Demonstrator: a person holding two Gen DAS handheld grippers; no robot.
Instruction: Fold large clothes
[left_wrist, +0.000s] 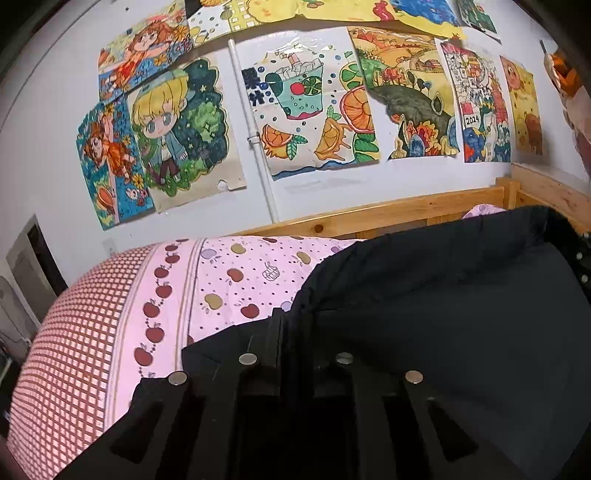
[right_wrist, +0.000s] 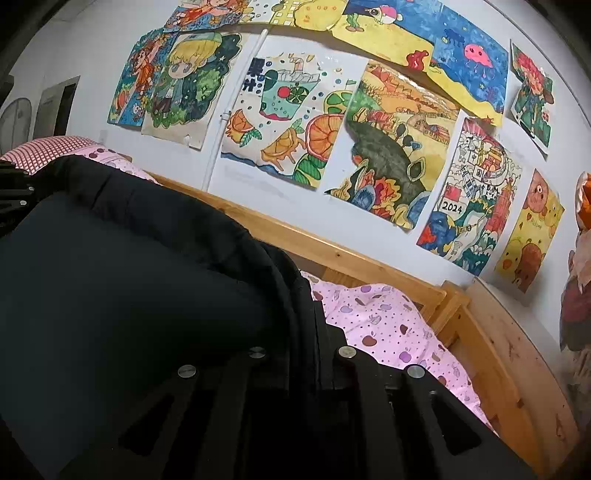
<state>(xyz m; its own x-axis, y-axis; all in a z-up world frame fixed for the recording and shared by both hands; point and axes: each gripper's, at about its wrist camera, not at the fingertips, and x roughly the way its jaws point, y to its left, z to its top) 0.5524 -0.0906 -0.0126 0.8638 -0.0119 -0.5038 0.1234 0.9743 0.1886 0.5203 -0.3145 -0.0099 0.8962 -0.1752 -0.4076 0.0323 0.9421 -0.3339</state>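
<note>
Left gripper (left_wrist: 293, 328) at 6 o'clock pinches the black coat's (left_wrist: 461, 314) left edge, jaws narrow; the coat spreads toward 3 over the pink sheet (left_wrist: 229, 280). Right gripper (right_wrist: 301, 332) clamps its right edge, sheet (right_wrist: 388, 325) at 3 o'clock

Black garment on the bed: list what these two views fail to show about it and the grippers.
- Black garment: its type and full outline; both views cut it off at the frame edges.
- Left gripper: fingertips buried in dark fabric in the left wrist view; grip unclear.
- Right gripper: the same in the right wrist view, black on black.
- Pink bedsheet: mostly covered.
</note>
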